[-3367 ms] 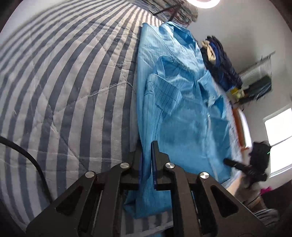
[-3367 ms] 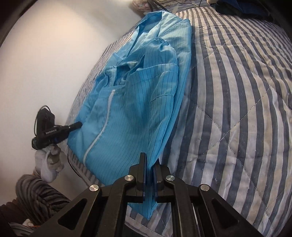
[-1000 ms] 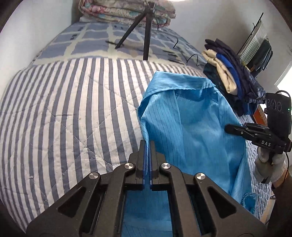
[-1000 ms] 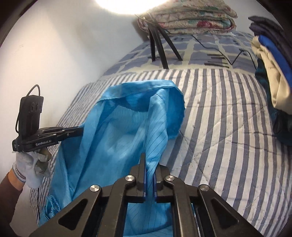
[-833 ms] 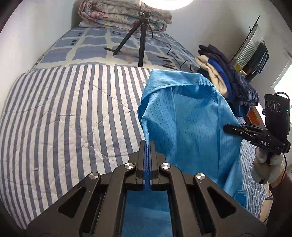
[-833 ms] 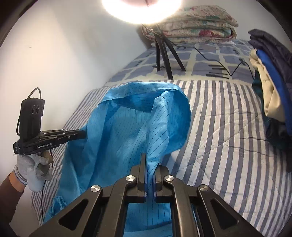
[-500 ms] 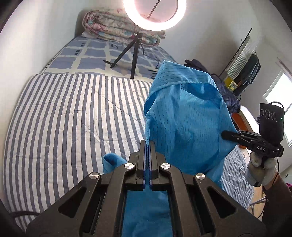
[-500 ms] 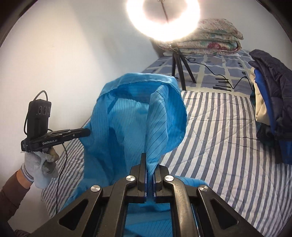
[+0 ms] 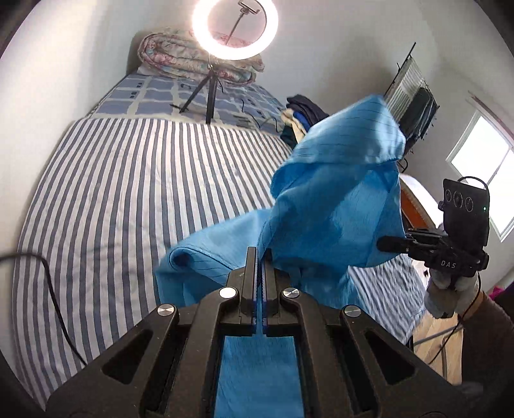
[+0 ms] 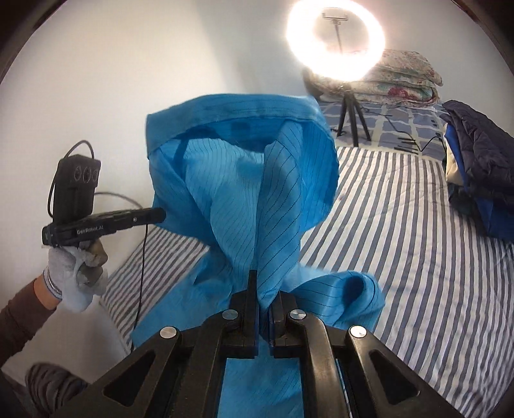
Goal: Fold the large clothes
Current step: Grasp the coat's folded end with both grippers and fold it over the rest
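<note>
A large blue pinstriped garment [image 9: 337, 205] [image 10: 244, 193] hangs in the air between both grippers, its far end flung up and its lower part trailing onto the striped bed [image 9: 122, 193] [image 10: 401, 244]. My left gripper [image 9: 261, 257] is shut on one edge of the cloth. My right gripper [image 10: 263, 283] is shut on the other edge. In the left wrist view the right gripper [image 9: 385, 247] shows at the right, held in a gloved hand [image 9: 449, 289]. The left gripper [image 10: 160, 214] shows at the left of the right wrist view, tip against the cloth.
A lit ring light on a tripod [image 9: 234, 29] [image 10: 335, 38] stands on the bed's far part, before a folded floral quilt [image 9: 167, 54] [image 10: 408, 80]. A pile of dark clothes [image 9: 302, 112] [image 10: 478, 170] lies at the bed's right side. A black cable [image 9: 48, 289] crosses the left.
Both grippers have risen and pulled back, lifting the blue garment off the bed. Its far end now billows high in the air, and the ring light has come into view.
</note>
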`<state>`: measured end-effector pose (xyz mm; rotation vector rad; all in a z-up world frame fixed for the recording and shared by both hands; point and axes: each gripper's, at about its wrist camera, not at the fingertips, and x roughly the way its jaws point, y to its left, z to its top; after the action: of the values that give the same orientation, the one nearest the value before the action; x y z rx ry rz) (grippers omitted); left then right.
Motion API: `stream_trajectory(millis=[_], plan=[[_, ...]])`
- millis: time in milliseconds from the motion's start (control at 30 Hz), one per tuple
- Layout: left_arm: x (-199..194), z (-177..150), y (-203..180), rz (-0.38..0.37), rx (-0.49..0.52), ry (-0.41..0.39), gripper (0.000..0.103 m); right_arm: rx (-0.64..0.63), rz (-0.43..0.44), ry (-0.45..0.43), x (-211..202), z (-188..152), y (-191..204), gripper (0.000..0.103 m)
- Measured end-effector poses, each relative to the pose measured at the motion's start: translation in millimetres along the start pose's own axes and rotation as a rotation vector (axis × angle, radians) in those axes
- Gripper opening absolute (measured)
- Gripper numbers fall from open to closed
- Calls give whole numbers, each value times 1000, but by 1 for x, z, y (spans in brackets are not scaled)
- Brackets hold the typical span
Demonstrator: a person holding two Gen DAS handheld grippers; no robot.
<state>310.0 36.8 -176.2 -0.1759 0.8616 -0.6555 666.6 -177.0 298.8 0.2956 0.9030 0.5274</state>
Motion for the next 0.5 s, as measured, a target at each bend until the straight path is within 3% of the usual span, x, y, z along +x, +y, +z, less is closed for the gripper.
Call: stream_trajectory(millis=[267,500], plan=[[0,-94,8,14,-78,115,0,11,-23,78,7,-84,25,1],[-3,-140,6,40,-82,153,0,6,-63,128,14,-136,42,1]])
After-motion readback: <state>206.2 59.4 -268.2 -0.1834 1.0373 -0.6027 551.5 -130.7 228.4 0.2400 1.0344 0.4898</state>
